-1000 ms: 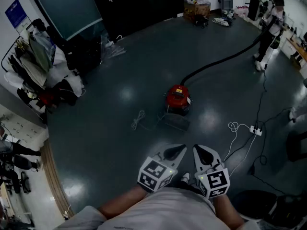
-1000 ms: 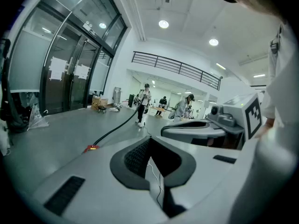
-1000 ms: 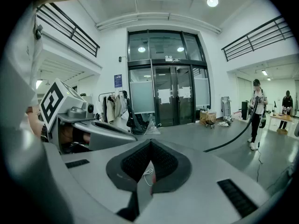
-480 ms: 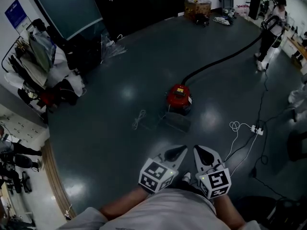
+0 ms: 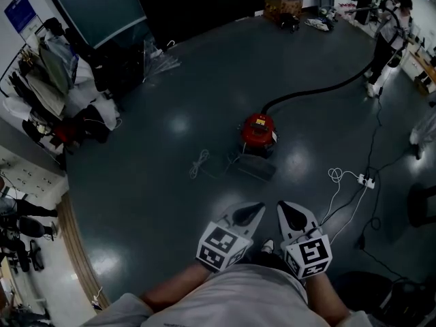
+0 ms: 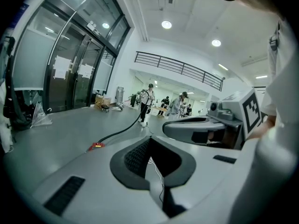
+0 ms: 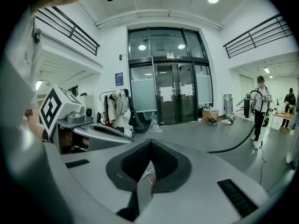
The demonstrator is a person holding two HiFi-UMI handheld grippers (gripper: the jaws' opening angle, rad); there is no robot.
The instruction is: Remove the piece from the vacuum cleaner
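The red vacuum cleaner (image 5: 259,131) stands on the dark floor in the middle of the room. Its black hose (image 5: 320,88) runs to a person (image 5: 390,34) at the far right, who holds the wand. A flat grey piece (image 5: 255,168) lies on the floor just in front of the cleaner. My left gripper (image 5: 246,214) and right gripper (image 5: 290,216) are side by side near my body, well short of the cleaner, both shut on nothing. In the left gripper view the cleaner (image 6: 96,145) is small and far beyond the jaws (image 6: 150,139). The right gripper view shows its jaws (image 7: 150,143) and the hose (image 7: 233,146).
A coiled white cord (image 5: 197,163) lies left of the cleaner. A white power strip (image 5: 365,180) with cables lies to the right. Coats and bags on a rack (image 5: 58,90) fill the left wall. Glass doors (image 7: 170,99) and boxes (image 5: 282,7) stand at the far end.
The view has shifted slightly, so the cleaner sits a little higher in frame. The person at the hose has moved a bit. Both grippers stay shut near my body.
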